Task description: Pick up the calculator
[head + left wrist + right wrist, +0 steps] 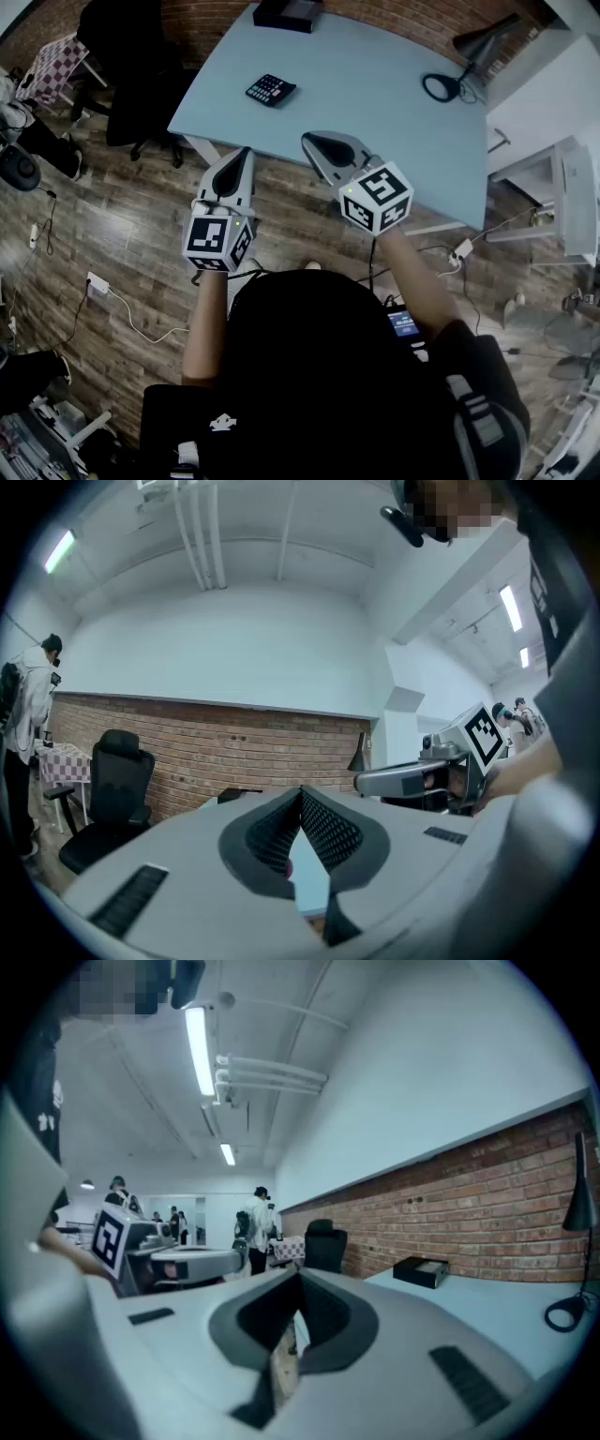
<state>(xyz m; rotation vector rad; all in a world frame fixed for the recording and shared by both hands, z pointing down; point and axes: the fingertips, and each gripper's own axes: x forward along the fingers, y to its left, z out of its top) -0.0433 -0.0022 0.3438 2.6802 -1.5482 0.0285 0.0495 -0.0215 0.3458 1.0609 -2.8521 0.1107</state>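
Observation:
The calculator (271, 90), dark with coloured keys, lies flat on the pale blue table (375, 103) near its left corner. Both grippers hover over the wooden floor just short of the table's near edge, pointing towards it. My left gripper (247, 152) is shut with nothing in it, below and slightly left of the calculator. My right gripper (307, 141) is also shut and empty, and its tip reaches the table edge. Neither gripper view shows the calculator. In the left gripper view the jaws (301, 795) meet at a point, as they do in the right gripper view (300, 1284).
A black box (289, 13) sits at the table's far edge. A black desk lamp (469, 56) stands at the right. A black office chair (141, 66) is left of the table. Cables and a power strip (98, 283) lie on the floor. People stand in the background (253, 1227).

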